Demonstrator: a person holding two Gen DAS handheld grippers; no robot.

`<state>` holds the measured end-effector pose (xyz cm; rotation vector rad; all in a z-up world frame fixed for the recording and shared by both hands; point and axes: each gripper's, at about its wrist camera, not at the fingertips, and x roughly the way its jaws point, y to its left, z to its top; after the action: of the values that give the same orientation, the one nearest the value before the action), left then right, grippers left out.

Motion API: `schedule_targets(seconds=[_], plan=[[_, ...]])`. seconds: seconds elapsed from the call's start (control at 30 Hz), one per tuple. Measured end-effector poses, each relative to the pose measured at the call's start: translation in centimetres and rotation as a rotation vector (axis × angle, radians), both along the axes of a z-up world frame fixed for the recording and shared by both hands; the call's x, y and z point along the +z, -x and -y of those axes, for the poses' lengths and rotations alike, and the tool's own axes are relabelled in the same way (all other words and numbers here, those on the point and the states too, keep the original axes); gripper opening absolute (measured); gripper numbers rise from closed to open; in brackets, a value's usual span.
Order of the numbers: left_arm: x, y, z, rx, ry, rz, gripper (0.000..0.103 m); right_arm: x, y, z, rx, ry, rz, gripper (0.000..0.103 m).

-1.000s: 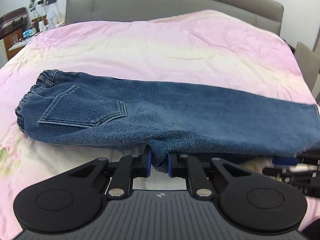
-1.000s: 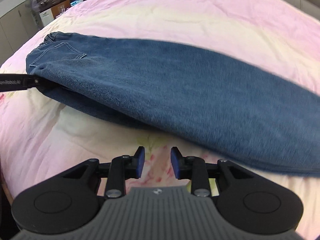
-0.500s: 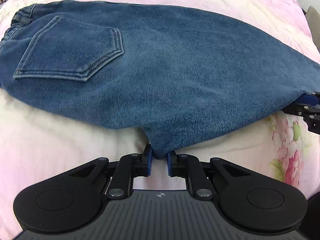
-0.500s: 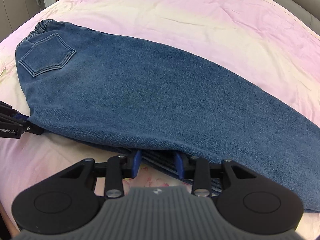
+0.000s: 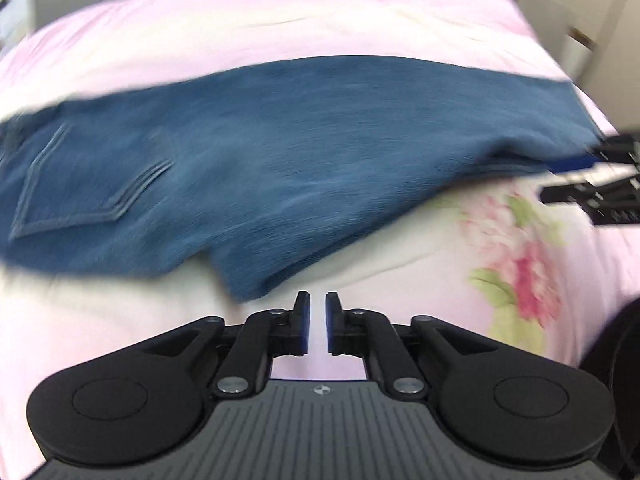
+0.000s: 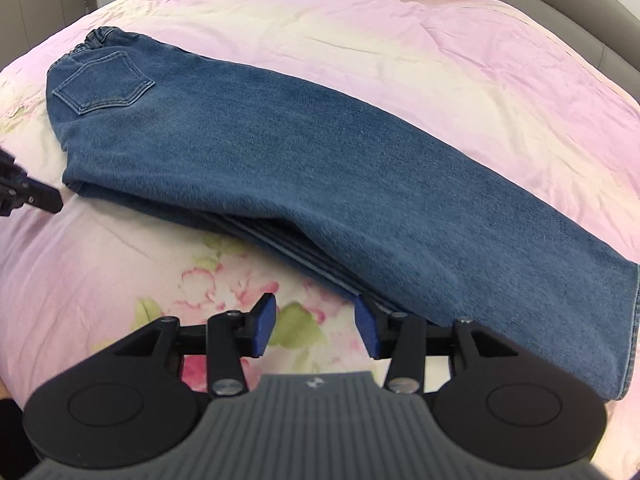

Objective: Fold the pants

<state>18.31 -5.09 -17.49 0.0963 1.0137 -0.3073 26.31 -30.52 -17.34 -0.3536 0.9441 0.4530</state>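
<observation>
Left wrist view, blurred: left claw (image 5: 317, 322) nearly closed, only a narrow gap between its blue pads, nothing between them; it sits just short of the pants (image 5: 280, 152), whose crotch corner points toward it without touching; pants lie flat on the bed (image 5: 280, 28), leg over leg, back pocket (image 5: 92, 184) at the far left end of the pants; right claw (image 5: 592, 184) shows at the right edge, just beside the lower leg; its state cannot be told from here.

Right wrist view, sharp: right claw (image 6: 316, 326) spread wide, holding nothing; its right pad touches or nearly touches the stacked near edge of the pants (image 6: 320, 176), its left pad is over the floral bedcover; waistband (image 6: 92, 40) at the far left end of the pants, hem (image 6: 628, 328) at the right end; left claw (image 6: 28, 194) just beside the seat edge.
</observation>
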Motion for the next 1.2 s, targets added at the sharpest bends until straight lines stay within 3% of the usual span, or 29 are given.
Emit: schedule_targets(seconds=[0.07, 0.23, 0.37, 0.53, 0.7, 0.8, 0.87, 0.9, 0.93, 1.03, 1.1, 1.2], plan=[[-0.2, -1.0, 1.7, -0.062, -0.016, 0.020, 0.010, -0.3, 0.4, 0.3, 0.024, 0.005, 0.005, 0.041], [-1.2, -1.2, 4.4, -0.153, -0.090, 0.070, 0.024, -1.3, 0.7, 0.1, 0.100, 0.010, 0.031, 0.041], [-1.5, -1.7, 4.8, -0.197, -0.160, 0.128, 0.026, -2.0, 0.4, -1.7, 0.192, 0.047, 0.082, 0.041], [-0.2, -3.3, 3.1, -0.215, -0.128, 0.151, 0.026, -2.5, -0.6, -4.3, 0.337, 0.055, 0.117, 0.042], [0.3, -5.5, 2.5, -0.258, -0.109, 0.109, 0.027, -3.3, -1.9, -7.1, 0.462, 0.096, 0.134, 0.042], [0.0, -5.5, 3.0, -0.335, -0.140, 0.102, 0.035, -3.6, -2.3, -8.1, 0.517, 0.106, 0.137, 0.041], [-0.3, -4.9, 3.5, -0.386, -0.174, 0.109, 0.040, -3.8, -2.6, -8.4, 0.540, 0.115, 0.139, 0.033], [-0.5, -4.7, 3.7, -0.411, -0.194, 0.111, 0.042, -3.7, -2.8, -8.5, 0.542, 0.123, 0.136, 0.017], [-0.7, -4.4, 3.8, -0.434, -0.213, 0.117, 0.044, -3.5, -3.0, -8.3, 0.543, 0.122, 0.128, 0.013], [-1.2, -3.9, 4.0, -0.483, -0.259, 0.141, 0.047, -1.5, -3.5, -7.0, 0.577, 0.044, 0.057, 0.006], [-1.5, -3.6, 4.3, -0.515, -0.288, 0.154, 0.047, -0.4, -3.2, -6.3, 0.670, 0.063, 0.043, 0.004], [-2.6, -3.6, 5.2, -0.567, -0.367, 0.171, 0.048, -0.1, -2.7, -6.1, 0.780, 0.075, -0.075, 0.000]])
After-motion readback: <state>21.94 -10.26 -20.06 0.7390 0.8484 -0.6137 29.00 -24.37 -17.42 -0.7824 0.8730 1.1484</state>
